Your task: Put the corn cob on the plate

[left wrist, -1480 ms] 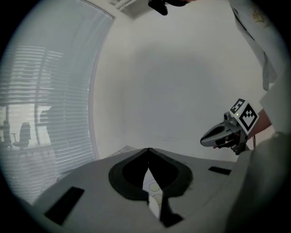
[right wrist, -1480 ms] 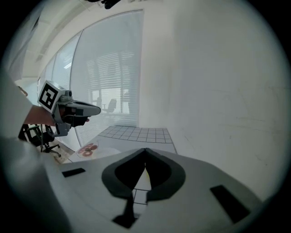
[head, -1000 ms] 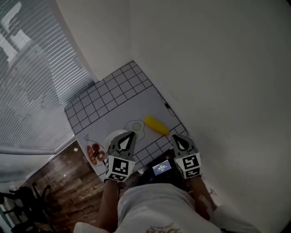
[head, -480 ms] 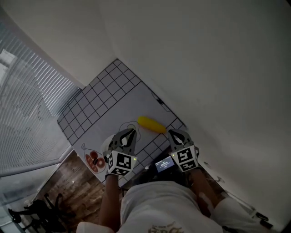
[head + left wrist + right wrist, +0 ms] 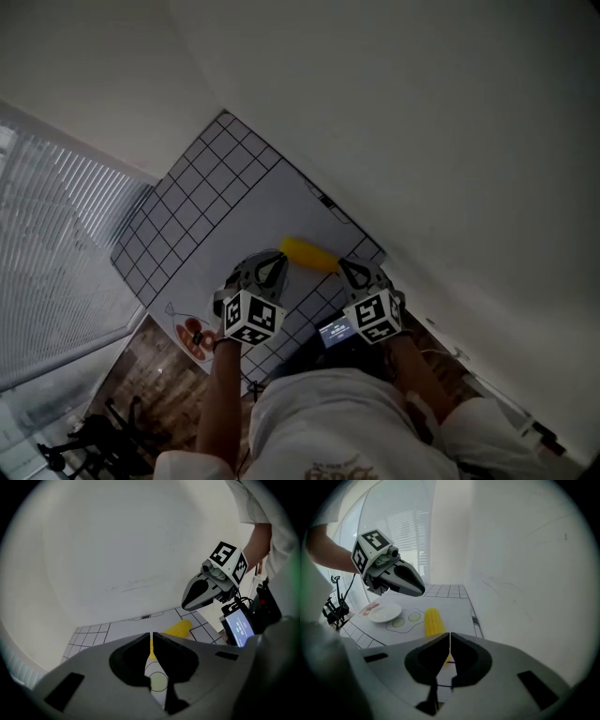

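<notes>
Yellow corn cob (image 5: 309, 254) lies flat on a white mat (image 5: 216, 202) printed with a black grid, not on the plate. The white plate (image 5: 384, 612) sits empty on the same mat, apart from the cob, with two printed oval outlines (image 5: 405, 619) between them. The left gripper (image 5: 151, 637) has its jaws pressed together on nothing, and so does the right gripper (image 5: 449, 637). Both hang above the mat with the cob just ahead of their tips. A small lit screen (image 5: 335, 331) near the person's body carries writing too small to read.
</notes>
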